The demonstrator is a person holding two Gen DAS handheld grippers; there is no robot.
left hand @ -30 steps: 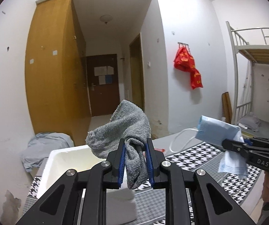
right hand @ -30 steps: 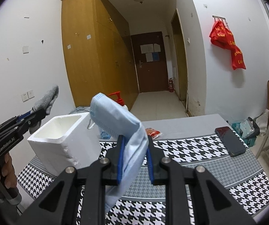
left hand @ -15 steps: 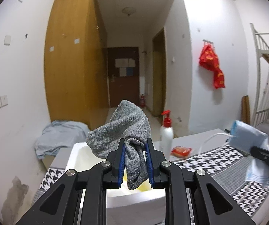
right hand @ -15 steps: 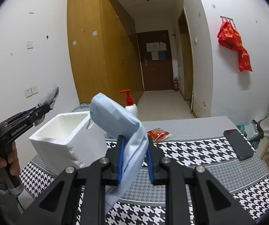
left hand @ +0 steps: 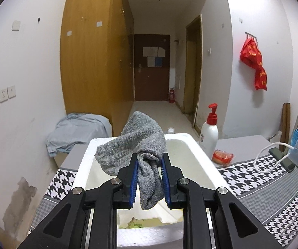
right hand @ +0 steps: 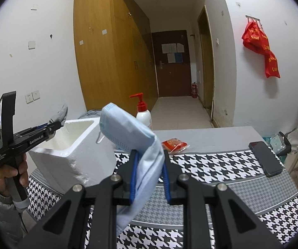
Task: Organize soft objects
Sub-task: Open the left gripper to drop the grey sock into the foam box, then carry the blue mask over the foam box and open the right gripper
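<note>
Sock (left hand: 142, 143), clamped in left gripper (left hand: 149, 178), now brought over box (left hand: 200, 153); release due; mask (right hand: 132, 132) held in right gripper (right hand: 149, 178).

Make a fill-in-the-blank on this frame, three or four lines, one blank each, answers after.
1. The left tongs are shut on a gray ____.
2. The right tongs are shut on a light blue face ____.
3. The left tongs hang over the open white ____ box.
4. The pump bottle behind that box has a ____ top.

Answers: sock; mask; foam; red
</note>
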